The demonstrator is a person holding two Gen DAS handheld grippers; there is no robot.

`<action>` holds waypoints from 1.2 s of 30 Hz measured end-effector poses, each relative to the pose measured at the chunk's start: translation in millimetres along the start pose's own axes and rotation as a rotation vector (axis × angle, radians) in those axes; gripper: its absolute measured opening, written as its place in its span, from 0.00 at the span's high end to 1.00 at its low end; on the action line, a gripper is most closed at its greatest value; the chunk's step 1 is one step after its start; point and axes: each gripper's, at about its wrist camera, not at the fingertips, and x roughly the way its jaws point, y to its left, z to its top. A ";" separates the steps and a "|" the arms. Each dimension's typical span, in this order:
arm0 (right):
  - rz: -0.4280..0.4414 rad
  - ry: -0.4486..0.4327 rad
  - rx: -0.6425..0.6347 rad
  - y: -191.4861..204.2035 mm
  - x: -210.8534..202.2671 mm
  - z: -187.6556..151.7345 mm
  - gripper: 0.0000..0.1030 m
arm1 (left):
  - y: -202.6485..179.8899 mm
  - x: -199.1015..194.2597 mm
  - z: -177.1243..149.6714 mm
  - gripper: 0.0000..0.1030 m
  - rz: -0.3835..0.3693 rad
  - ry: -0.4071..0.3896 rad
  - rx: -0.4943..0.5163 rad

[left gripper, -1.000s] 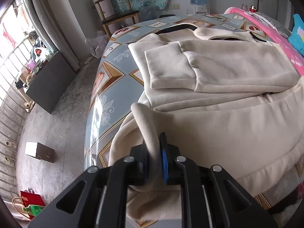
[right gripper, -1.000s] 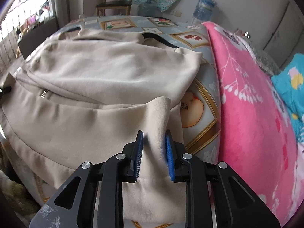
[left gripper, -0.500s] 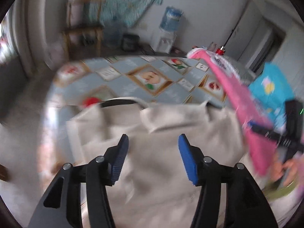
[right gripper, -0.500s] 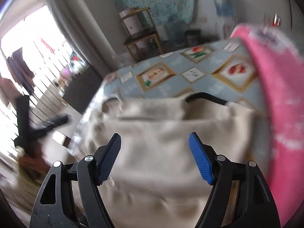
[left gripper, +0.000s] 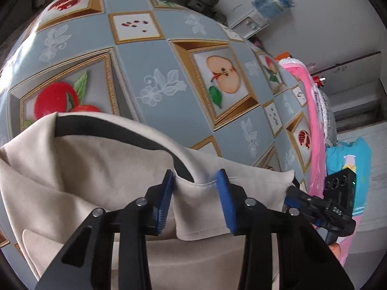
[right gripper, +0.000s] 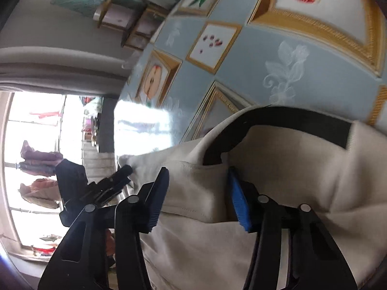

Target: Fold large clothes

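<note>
A beige jacket (left gripper: 84, 169) with a black collar band (left gripper: 116, 130) lies folded on the fruit-patterned tablecloth (left gripper: 154, 62). My left gripper (left gripper: 195, 198) is open, its blue pads either side of a folded hem flap near the collar. My right gripper (right gripper: 197, 193) is open too, straddling a fold of the same jacket (right gripper: 278, 193) beside the black collar band (right gripper: 290, 120). Each gripper shows in the other's view: the right one (left gripper: 321, 212) at the jacket's right edge, the left one (right gripper: 96, 188) at its left edge.
A pink blanket (left gripper: 312, 120) and a blue cushion (left gripper: 348, 154) lie along the table's right side. A water jug (left gripper: 273, 2) stands on a white cabinet at the back wall. A wooden chair (right gripper: 125, 19) and a bright window (right gripper: 36, 169) lie beyond the table.
Both grippers let go of the jacket hem they pinched a second ago, opened, and moved forward and down to the collar end, where they now straddle folds.
</note>
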 end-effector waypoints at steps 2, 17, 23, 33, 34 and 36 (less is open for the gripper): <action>-0.021 -0.007 -0.038 4.8 0.2 -2.8 0.71 | 1.3 0.6 -1.0 0.65 -0.008 0.005 0.010; -0.201 -0.085 -0.290 35.6 3.3 -25.8 0.86 | -64.2 30.7 -25.2 0.84 0.423 -0.213 0.704; -0.231 -0.078 -0.344 35.6 0.0 -38.2 0.85 | -59.3 19.4 -43.1 0.83 0.417 -0.211 0.778; -0.391 -0.258 -0.451 78.2 -41.1 -45.1 0.64 | -55.5 15.1 -42.8 0.80 0.377 -0.220 0.752; -0.320 -0.259 -0.474 89.7 -41.7 -45.9 0.64 | -53.7 14.0 -41.3 0.80 0.361 -0.217 0.738; -0.233 -0.223 -0.498 101.4 -32.2 -44.5 0.64 | -49.7 10.8 -36.7 0.79 0.318 -0.205 0.689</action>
